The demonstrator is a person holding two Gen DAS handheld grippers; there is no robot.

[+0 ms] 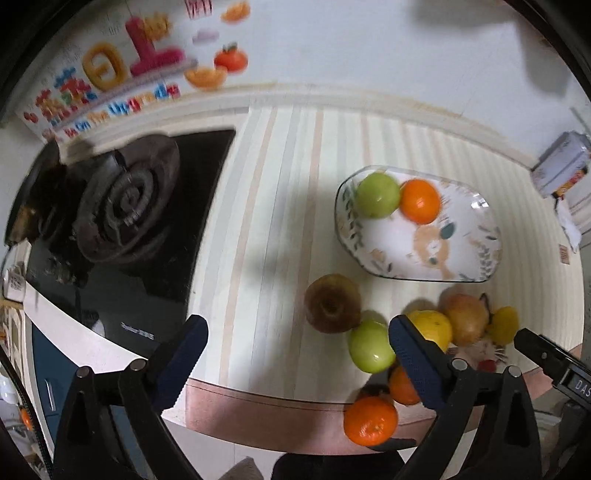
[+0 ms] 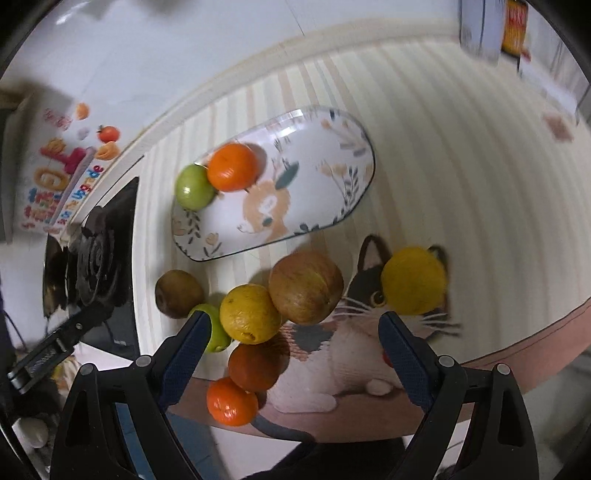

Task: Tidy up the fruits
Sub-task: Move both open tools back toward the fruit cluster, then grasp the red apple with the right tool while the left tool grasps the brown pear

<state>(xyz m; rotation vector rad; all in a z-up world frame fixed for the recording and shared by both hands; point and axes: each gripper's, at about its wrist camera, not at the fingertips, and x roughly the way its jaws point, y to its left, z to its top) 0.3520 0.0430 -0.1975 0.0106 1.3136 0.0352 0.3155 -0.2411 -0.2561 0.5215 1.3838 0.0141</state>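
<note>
A patterned oval plate (image 1: 424,251) (image 2: 325,177) holds a green apple (image 1: 377,194) (image 2: 193,187) and an orange (image 1: 420,201) (image 2: 232,167). On the mat near the front lie a brown apple (image 1: 332,304) (image 2: 178,293), a green apple (image 1: 370,346) (image 2: 216,332), a yellow lemon (image 1: 432,328) (image 2: 250,314), a large red-yellow apple (image 1: 464,314) (image 2: 306,287), another yellow fruit (image 1: 504,325) (image 2: 413,280) and two oranges (image 1: 370,420) (image 2: 232,403) (image 2: 256,363). My left gripper (image 1: 295,350) is open and empty above the mat. My right gripper (image 2: 291,339) is open and empty above the fruit pile.
A black gas stove (image 1: 125,206) (image 2: 96,258) sits left of the striped mat (image 1: 280,184). A colourful sticker (image 1: 110,66) is on the wall. Boxes (image 1: 561,166) (image 2: 491,26) stand at the far right. The counter's front edge (image 1: 277,413) is close.
</note>
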